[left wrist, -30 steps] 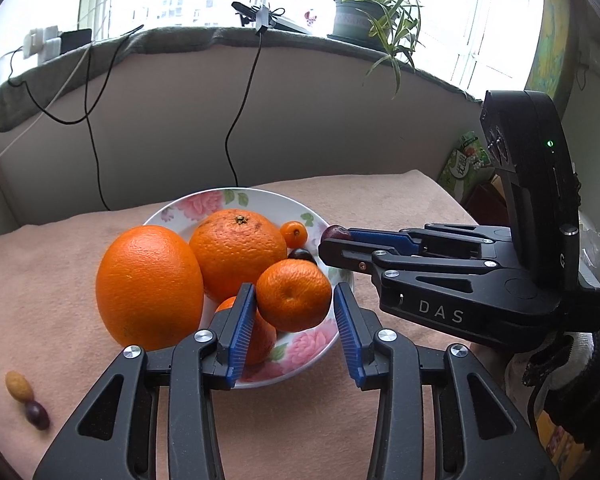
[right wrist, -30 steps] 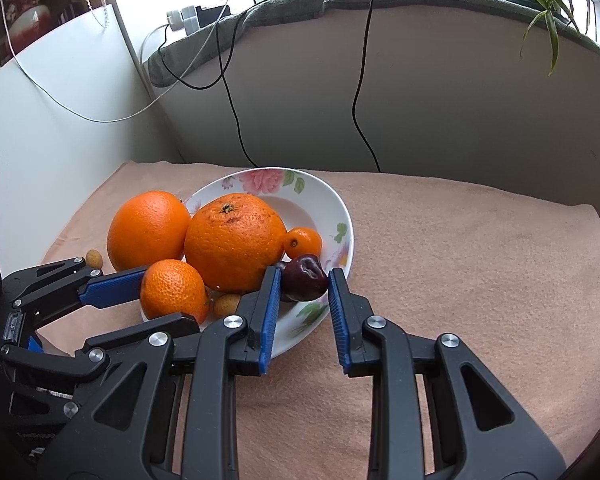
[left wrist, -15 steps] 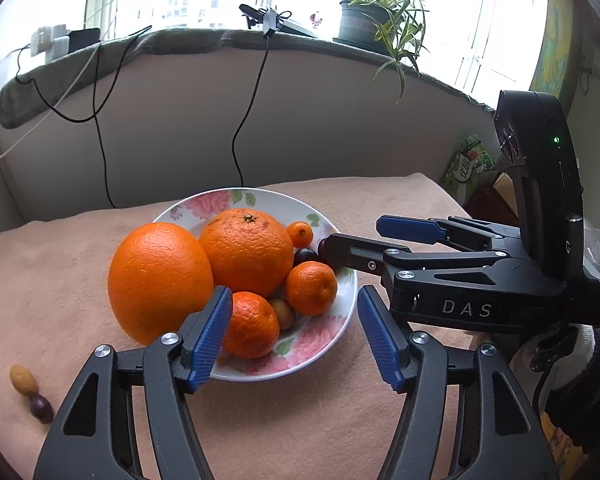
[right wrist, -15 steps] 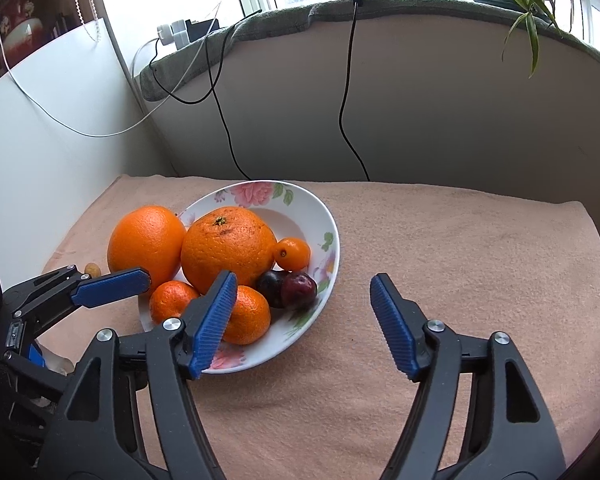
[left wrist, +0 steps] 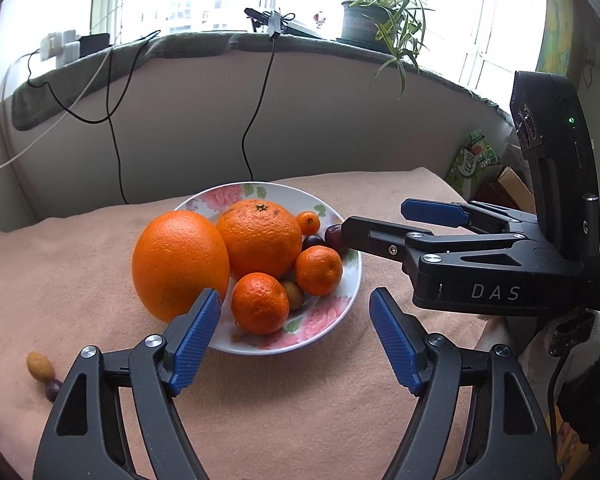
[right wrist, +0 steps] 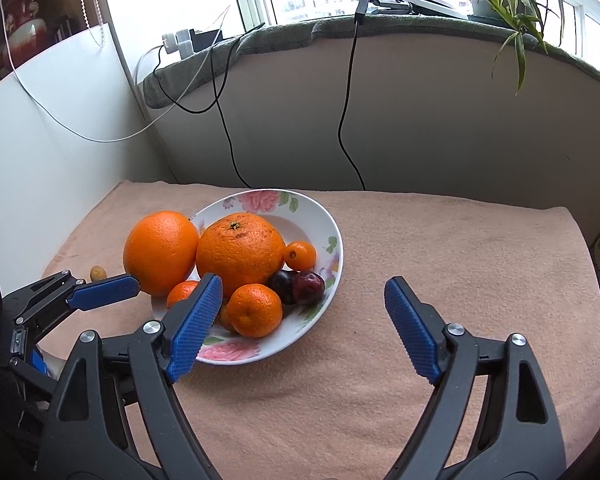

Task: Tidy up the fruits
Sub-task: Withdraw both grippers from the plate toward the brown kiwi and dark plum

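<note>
- most of the fruit already sits in the flowered plate (left wrist: 342, 300): one big orange (left wrist: 260, 238), two mandarins (left wrist: 260, 303), a kumquat (left wrist: 309, 222), two dark plums (right wrist: 308, 287) and a small brown fruit.
- the second big orange (left wrist: 180, 264) stands on the worktop (left wrist: 300, 408), just beside the plate rim, perhaps leaning on it.
- a small tan fruit (left wrist: 39, 366) and a dark one (left wrist: 53, 389) lie on the cloth, well apart from the plate; i judge these are what is left for you.
- your left gripper (left wrist: 296, 340) has just been opening its jaws; they are wide and hold nothing, with the near mandarin beyond them.
- your right gripper (right wrist: 304, 328) has also just been opening; its jaws are wide and empty, just before the plate.
</note>
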Motion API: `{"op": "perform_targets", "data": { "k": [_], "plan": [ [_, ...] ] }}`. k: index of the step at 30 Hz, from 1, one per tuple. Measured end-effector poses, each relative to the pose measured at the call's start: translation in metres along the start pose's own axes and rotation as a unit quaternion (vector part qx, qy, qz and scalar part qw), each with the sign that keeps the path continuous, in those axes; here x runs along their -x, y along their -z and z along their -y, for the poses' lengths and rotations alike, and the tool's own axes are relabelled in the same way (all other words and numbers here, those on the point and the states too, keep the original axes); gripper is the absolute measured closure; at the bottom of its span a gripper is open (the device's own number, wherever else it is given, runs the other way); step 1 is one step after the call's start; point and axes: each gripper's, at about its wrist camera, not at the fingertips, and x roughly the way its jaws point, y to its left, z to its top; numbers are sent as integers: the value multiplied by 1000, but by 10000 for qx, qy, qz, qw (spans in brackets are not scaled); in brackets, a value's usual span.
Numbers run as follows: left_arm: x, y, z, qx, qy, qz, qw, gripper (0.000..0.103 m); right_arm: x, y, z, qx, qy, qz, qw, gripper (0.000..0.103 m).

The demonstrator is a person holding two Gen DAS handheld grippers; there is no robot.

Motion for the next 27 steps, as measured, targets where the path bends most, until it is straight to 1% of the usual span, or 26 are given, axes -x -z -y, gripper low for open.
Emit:
{"op": "perform_targets", "data": {
  "k": [3,5,14,23,27],
  "plan": [
    [6,4,-6,33,-47,6,10000,26,5,2,-7,28,-17,37,10000,15],
    [11,6,-12,88,-78,13,9999,23,7,4,-13,30,-32,52,10000,15],
    [32,24,-44,302,-298,22,9991,23,15,14,-49,186,-192,103,9996,15],
    [54,53,-96,650,-617,-38,9960,23,16,22,-97,510,-536,103,9972,15],
    [63,63,-119,761,-811,-61,9938,23,10,27,-121,714,-704,7,9950,15]
  ]
}}
